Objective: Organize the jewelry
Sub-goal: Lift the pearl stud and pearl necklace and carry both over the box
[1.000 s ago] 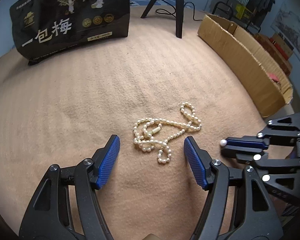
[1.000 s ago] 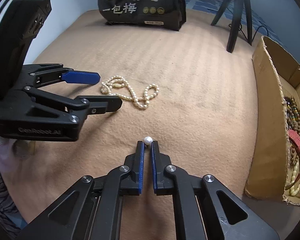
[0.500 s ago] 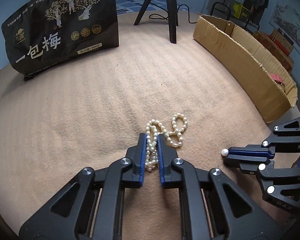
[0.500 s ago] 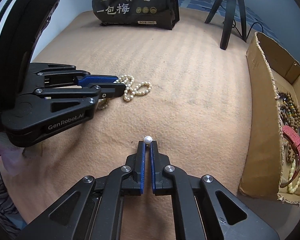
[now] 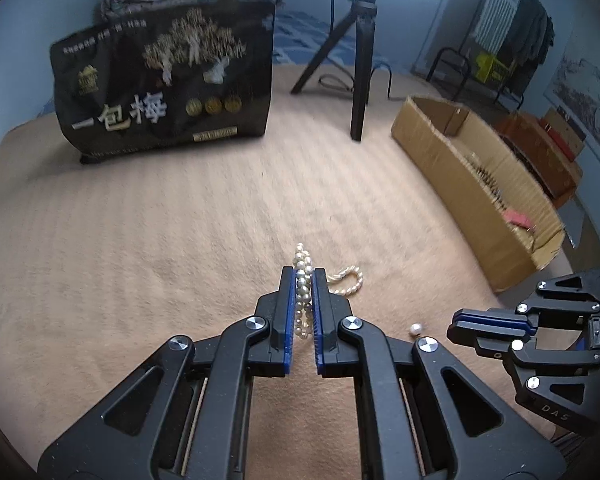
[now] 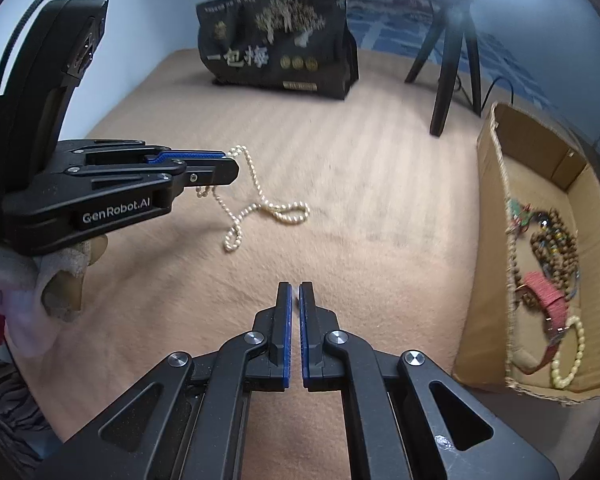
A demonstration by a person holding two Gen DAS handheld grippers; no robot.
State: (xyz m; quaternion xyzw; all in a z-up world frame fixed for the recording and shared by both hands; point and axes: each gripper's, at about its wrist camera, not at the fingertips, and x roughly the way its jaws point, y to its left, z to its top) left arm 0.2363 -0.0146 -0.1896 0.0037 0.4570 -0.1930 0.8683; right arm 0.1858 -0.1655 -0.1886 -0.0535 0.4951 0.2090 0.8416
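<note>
L gripper (image 5: 303,280) clamped on pearl necklace (image 6: 260,204), lifted; R gripper (image 6: 296,292) jaws together.
Necklace bunched btwn L blue pads, rest of strand hangs down w/ far loop trailing on tan blanket (image 6: 380,200). Single loose pearl (image 5: 415,329) sits just off R gripper tips; can't tell if pinched. Cardboard box (image 6: 496,216) w/ beads on right; black bag (image 5: 164,92) and tripod (image 5: 358,72) at far side.
</note>
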